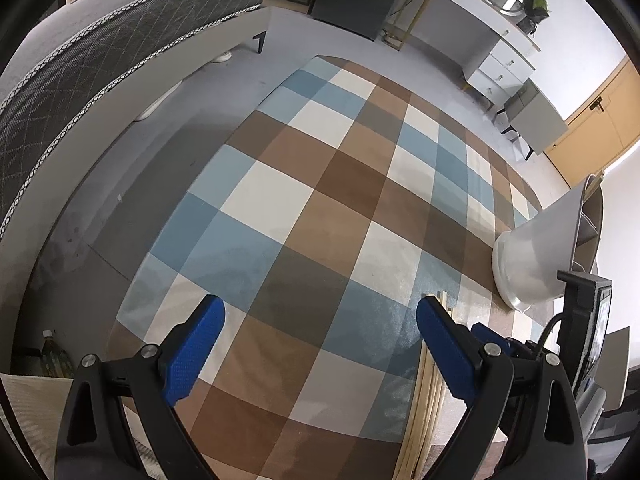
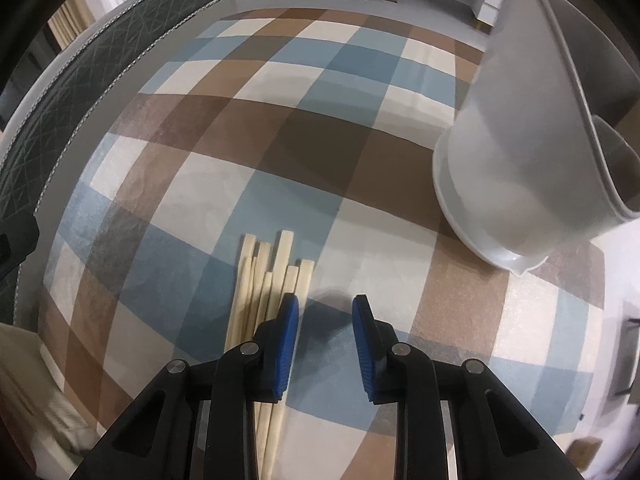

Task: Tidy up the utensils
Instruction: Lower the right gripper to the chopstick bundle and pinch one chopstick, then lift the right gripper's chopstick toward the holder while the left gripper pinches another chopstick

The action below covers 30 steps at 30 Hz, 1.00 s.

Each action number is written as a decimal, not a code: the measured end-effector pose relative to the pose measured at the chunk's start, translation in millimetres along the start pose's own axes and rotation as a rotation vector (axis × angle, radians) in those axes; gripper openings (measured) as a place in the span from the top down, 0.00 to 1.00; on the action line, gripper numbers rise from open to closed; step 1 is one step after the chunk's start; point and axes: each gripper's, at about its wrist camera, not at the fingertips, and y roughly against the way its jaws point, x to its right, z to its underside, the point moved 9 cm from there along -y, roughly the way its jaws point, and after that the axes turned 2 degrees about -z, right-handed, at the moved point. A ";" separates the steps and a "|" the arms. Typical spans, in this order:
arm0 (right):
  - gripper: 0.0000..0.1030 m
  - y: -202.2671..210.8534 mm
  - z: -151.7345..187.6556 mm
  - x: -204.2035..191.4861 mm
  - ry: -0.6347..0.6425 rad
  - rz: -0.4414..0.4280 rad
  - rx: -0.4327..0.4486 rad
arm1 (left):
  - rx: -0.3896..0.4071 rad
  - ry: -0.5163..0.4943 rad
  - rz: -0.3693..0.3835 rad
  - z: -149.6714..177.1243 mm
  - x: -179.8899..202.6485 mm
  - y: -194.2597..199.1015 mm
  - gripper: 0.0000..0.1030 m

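A bundle of several pale wooden chopsticks (image 2: pixel 268 280) lies on the checked rug (image 2: pixel 280 132). My right gripper (image 2: pixel 324 300) hovers just to their right, pointing steeply down, jaws narrowly apart with only rug between them; its left finger overlaps the bundle's right edge. A tall white utensil holder (image 2: pixel 520 160) stands on the rug to the far right. In the left wrist view my left gripper (image 1: pixel 320 302) is wide open over bare rug; the chopsticks (image 1: pixel 430 396) show behind its right finger, and the holder (image 1: pixel 532 248) stands beyond. The right gripper's body (image 1: pixel 516 356) shows at the lower right.
A grey quilted mattress (image 1: pixel 100 60) on a white bed frame borders the rug on the left. A white desk with drawers (image 1: pixel 492 52) and a small stool (image 1: pixel 536 120) stand at the far side. A bottle (image 1: pixel 52 356) stands on the floor at the lower left.
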 end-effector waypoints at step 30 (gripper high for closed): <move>0.95 53.8 -9.9 19.8 -0.208 -0.135 0.229 | -0.110 -0.112 0.020 24.8 15.2 -27.3 0.09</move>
